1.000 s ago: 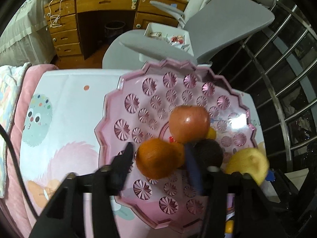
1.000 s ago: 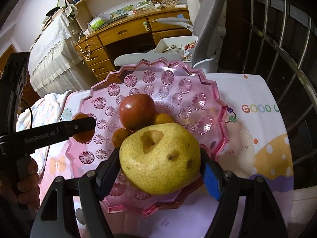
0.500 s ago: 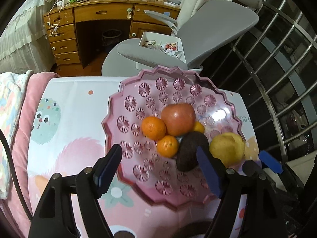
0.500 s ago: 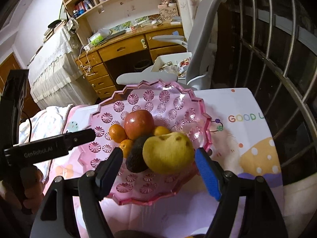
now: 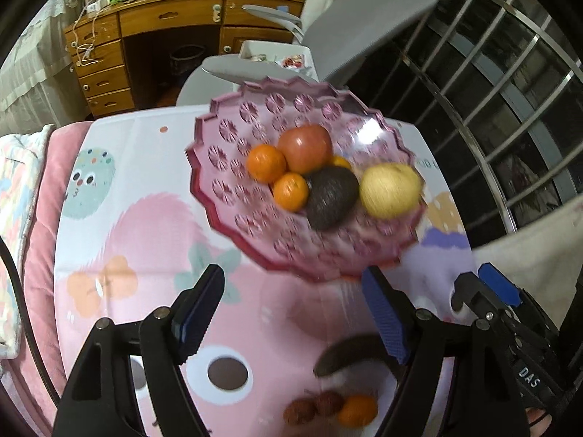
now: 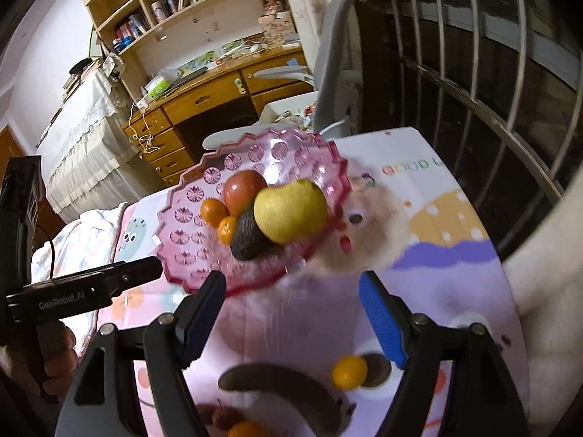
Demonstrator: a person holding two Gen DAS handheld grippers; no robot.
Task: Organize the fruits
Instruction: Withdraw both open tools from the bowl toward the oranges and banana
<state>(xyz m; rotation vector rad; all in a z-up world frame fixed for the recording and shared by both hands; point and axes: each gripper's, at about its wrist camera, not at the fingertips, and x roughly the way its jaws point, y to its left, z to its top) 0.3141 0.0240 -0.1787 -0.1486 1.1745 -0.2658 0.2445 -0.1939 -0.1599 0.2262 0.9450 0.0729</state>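
A pink glass bowl (image 5: 204, 134) stands on the cartoon mat. It holds a red apple (image 5: 306, 147), two oranges (image 5: 266, 162), a dark avocado (image 5: 329, 196) and a yellow pear (image 5: 390, 189). My left gripper (image 5: 291, 284) hangs open in front of the bowl with nothing between its pads. My right gripper (image 6: 291, 287) is also open and empty, short of the bowl's (image 6: 175, 215) near rim, with the pear (image 6: 291, 209) beyond it. On the mat below lie a dark banana (image 6: 288, 389), a small orange fruit (image 6: 349, 371) and lychees (image 5: 313, 406).
A grey office chair (image 5: 364, 14) and a wooden desk (image 5: 164, 18) stand behind the table. A metal window grille (image 5: 510, 91) runs along the right. A pink blanket (image 5: 40, 218) borders the left edge. A hand (image 6: 54, 349) grips the left tool.
The left gripper let go of an orange and the right one let go of the pear, both now in the bowl. Both grippers drew back and up from the bowl.
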